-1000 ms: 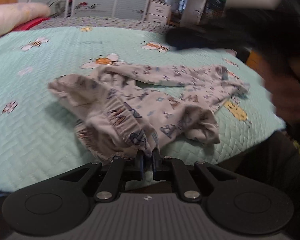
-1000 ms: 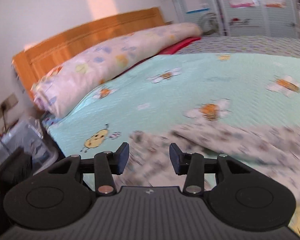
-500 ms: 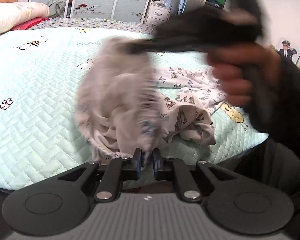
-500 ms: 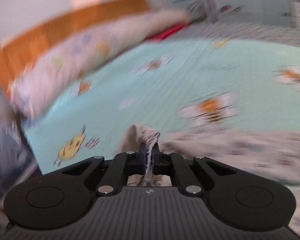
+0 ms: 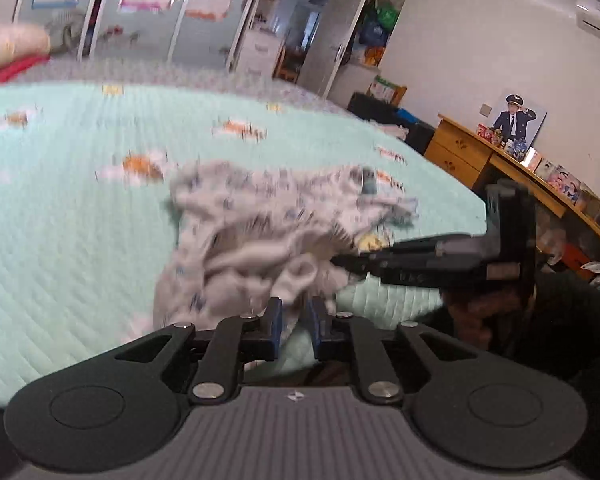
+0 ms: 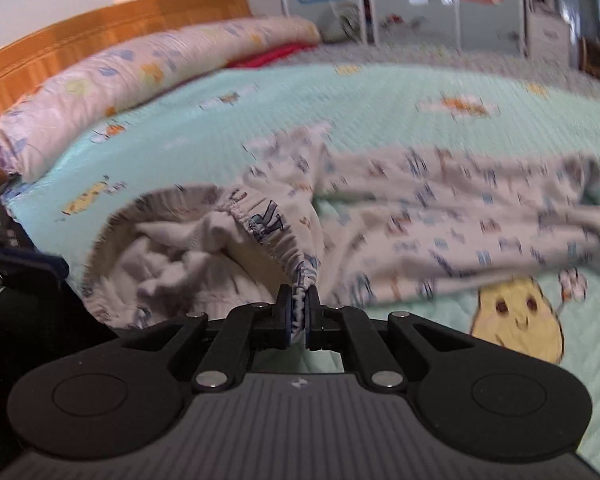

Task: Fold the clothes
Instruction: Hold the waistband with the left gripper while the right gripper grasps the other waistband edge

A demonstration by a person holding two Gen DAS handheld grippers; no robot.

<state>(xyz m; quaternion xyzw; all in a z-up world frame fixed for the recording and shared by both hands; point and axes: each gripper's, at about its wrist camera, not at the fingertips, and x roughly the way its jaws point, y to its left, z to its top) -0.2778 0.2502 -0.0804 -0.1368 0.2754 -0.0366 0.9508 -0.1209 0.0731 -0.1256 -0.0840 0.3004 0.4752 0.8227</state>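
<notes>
A pair of pale pants [image 5: 260, 240] with a blue letter print lies bunched on the mint quilted bedspread [image 5: 60, 220] near the bed's front edge. The jaws of my left gripper [image 5: 296, 320] are opening, and a fold of the pants hangs loosely between the fingers. My right gripper [image 6: 299, 312] is shut on the elastic waistband [image 6: 268, 236], whose opening gapes to the left. The pant legs [image 6: 480, 216] trail off to the right. In the left wrist view, the right gripper [image 5: 352, 260] comes in from the right with its tip in the fabric.
A rolled floral quilt [image 6: 140, 80] lies along the wooden headboard [image 6: 100, 28]. A wooden desk [image 5: 512, 168] with small items stands past the bed's right corner. Wardrobe doors [image 5: 160, 12] stand behind the bed. A person's hand [image 5: 472, 316] holds the right gripper.
The right gripper, open above the bed a second ago, shut on the waistband and drew it toward the front edge. The left gripper rose with the fabric and its jaws parted slightly.
</notes>
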